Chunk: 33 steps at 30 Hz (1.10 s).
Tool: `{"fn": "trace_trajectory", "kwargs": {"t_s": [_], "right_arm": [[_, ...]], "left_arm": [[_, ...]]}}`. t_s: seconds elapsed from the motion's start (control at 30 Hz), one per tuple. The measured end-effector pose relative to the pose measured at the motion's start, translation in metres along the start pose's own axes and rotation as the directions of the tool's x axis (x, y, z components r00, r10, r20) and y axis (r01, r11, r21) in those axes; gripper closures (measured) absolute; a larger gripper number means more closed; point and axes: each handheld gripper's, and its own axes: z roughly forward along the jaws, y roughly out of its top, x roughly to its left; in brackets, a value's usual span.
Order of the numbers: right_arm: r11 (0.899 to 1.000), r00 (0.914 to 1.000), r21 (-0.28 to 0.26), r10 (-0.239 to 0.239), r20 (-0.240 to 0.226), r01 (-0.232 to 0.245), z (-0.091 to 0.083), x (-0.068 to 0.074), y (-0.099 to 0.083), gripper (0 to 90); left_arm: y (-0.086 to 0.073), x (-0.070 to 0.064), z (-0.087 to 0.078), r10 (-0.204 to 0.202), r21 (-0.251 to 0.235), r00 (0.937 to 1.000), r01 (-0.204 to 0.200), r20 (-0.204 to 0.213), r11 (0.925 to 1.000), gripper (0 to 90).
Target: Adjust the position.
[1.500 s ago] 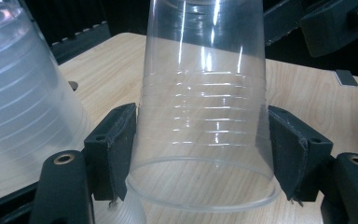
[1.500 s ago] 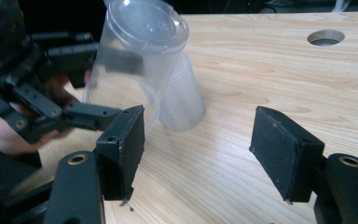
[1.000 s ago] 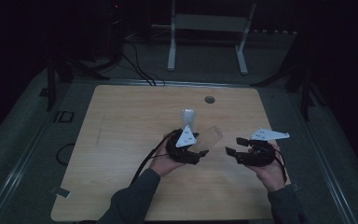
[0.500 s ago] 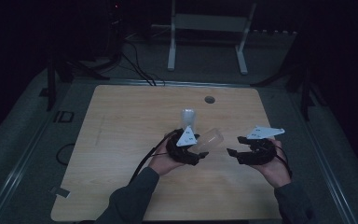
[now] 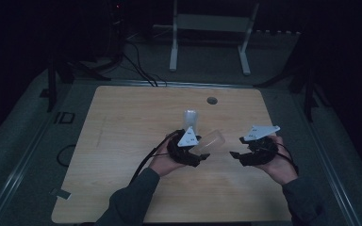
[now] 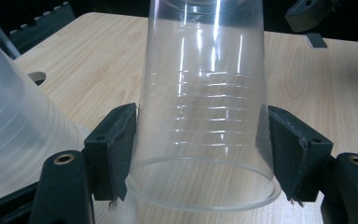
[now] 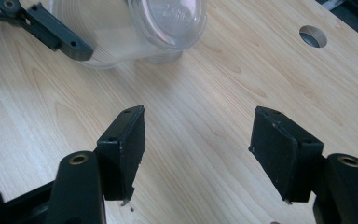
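A clear plastic cup [image 6: 205,107] lies on its side in my left gripper [image 6: 200,119], whose jaws press on both sides of it near the rim. In the high view this cup [image 5: 209,142] points right from the left gripper [image 5: 199,151], its base towards the right gripper [image 5: 238,148]. A second, frosted cup [image 5: 190,119] stands upside down on the table just behind the left hand, and the frosted cup [image 6: 14,121] is close on the left of the left gripper view. My right gripper [image 7: 200,119] is open over bare wood, with the held cup's base [image 7: 165,21] ahead of it.
The wooden table [image 5: 122,141] has a round cable hole [image 5: 211,100] near its far edge, which the right gripper view has as a hole [image 7: 313,36] at its upper right. Beyond the table, a white stand [image 5: 207,28] and cables lie on the dark floor.
The right gripper has edged slightly left towards the held cup. The left gripper keeps its hold on the cup, almost unmoved.
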Motion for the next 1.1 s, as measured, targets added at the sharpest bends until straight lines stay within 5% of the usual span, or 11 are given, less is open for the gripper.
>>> {"fn": "trace_trajectory", "kwargs": {"t_s": [0.6, 1.1], "right_arm": [[0.986, 0.9896, 0.082, -0.142, -0.019, 0.143, -0.003, 0.000, 0.012, 35.1], [0.952, 0.9658, 0.161, -0.254, -0.051, 0.259, -0.001, 0.004, 0.024, 35.8]], "left_arm": [[0.001, 0.002, 0.001, 0.048, 0.069, 0.9982, -0.050, 0.035, 0.9964, 30.2], [0.004, -0.006, 0.009, 0.099, 0.116, 0.9927, -0.106, 0.069, 0.9876, 30.2]]}}
